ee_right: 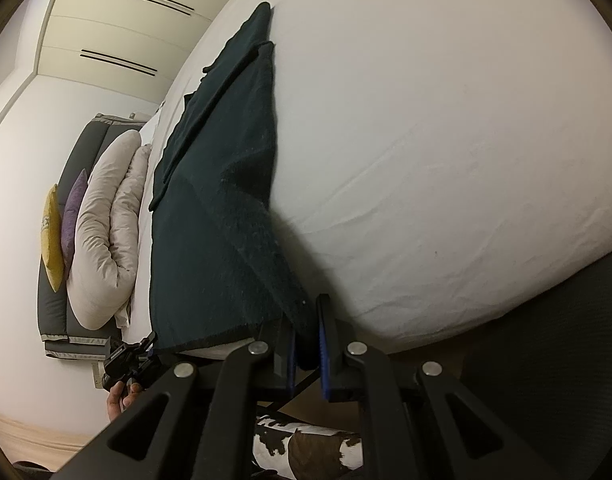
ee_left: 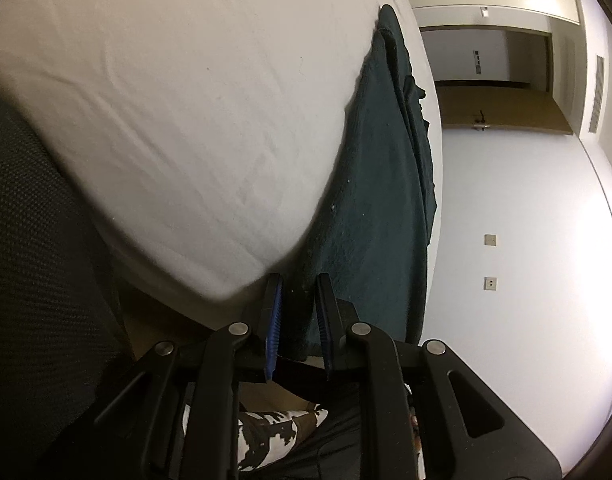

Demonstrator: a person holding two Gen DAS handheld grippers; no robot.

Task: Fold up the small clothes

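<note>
A dark green garment [ee_left: 370, 184] lies spread on the white bed sheet [ee_left: 185, 100], with a fold along its far part. My left gripper [ee_left: 299, 312] is shut on the near edge of the garment at the bed's edge. In the right wrist view the same garment [ee_right: 217, 208] runs away from me over the sheet [ee_right: 446, 140]. My right gripper [ee_right: 306, 336] is shut on another near corner of it, lifted slightly. The left gripper [ee_right: 131, 360] shows at the lower left, held by a hand.
Pillows [ee_right: 101, 232] and a grey headboard [ee_right: 57, 280] stand at the far end of the bed. A dark mesh chair [ee_left: 37, 280] is beside the bed. A wooden door [ee_left: 502, 112] and white wall lie beyond. A patterned cushion [ee_right: 306, 448] is below.
</note>
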